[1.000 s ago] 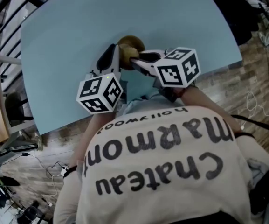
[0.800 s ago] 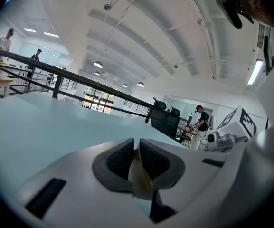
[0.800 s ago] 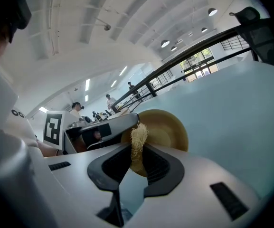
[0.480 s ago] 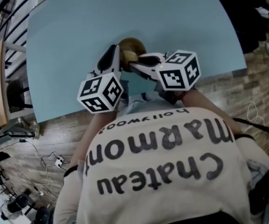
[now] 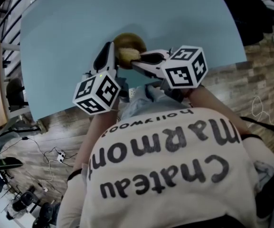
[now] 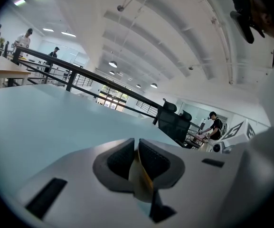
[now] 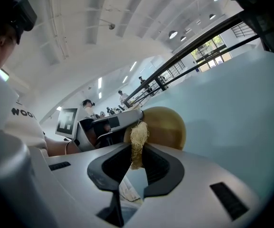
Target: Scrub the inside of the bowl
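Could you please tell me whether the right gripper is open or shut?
Shut: the right gripper clamps a straw-coloured scrubber, whose tuft sticks out beyond it.

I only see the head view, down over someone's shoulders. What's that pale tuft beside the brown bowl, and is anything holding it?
Observer: The right gripper view shows a tuft of coarse fibre, a scrubber, pinched between the jaws of the right gripper.
Operator: And the other claw, is it holding the bowl?
Observer: Yes. In the left gripper view the left gripper has its pads closed on the thin brown rim of the bowl.
Operator: Anyone else around?
Observer: Beyond the table, the left gripper view shows a person in dark clothes by some desks.
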`<state>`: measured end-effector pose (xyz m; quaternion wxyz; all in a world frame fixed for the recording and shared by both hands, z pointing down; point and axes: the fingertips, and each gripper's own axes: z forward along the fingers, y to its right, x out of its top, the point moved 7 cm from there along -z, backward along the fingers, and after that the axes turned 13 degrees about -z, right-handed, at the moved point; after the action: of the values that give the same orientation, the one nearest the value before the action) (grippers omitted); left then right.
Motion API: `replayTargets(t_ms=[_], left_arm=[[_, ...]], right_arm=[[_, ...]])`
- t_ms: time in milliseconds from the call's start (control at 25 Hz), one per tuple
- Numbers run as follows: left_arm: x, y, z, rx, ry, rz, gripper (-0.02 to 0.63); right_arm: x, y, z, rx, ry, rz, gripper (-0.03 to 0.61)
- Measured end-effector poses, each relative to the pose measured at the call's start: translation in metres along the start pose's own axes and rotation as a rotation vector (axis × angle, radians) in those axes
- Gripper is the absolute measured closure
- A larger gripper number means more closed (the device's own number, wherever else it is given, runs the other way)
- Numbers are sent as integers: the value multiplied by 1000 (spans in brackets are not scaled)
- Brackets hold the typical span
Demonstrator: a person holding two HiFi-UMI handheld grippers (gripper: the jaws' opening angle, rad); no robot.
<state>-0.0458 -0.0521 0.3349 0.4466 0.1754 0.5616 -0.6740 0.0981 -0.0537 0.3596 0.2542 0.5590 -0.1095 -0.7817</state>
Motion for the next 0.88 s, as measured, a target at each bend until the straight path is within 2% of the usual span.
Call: replayTargets(t_ms=[480, 760, 880], left_arm=[[-22, 25, 6, 52, 35, 7, 581], [-36, 39, 4, 64, 11, 42, 581], [-41, 39, 6, 69, -5, 29, 581]], right_arm=[[-24, 38, -43, -44, -73, -53, 495], [-34, 50, -59, -63, -107, -101, 495], [-37, 55, -64, -78, -114, -95, 495]])
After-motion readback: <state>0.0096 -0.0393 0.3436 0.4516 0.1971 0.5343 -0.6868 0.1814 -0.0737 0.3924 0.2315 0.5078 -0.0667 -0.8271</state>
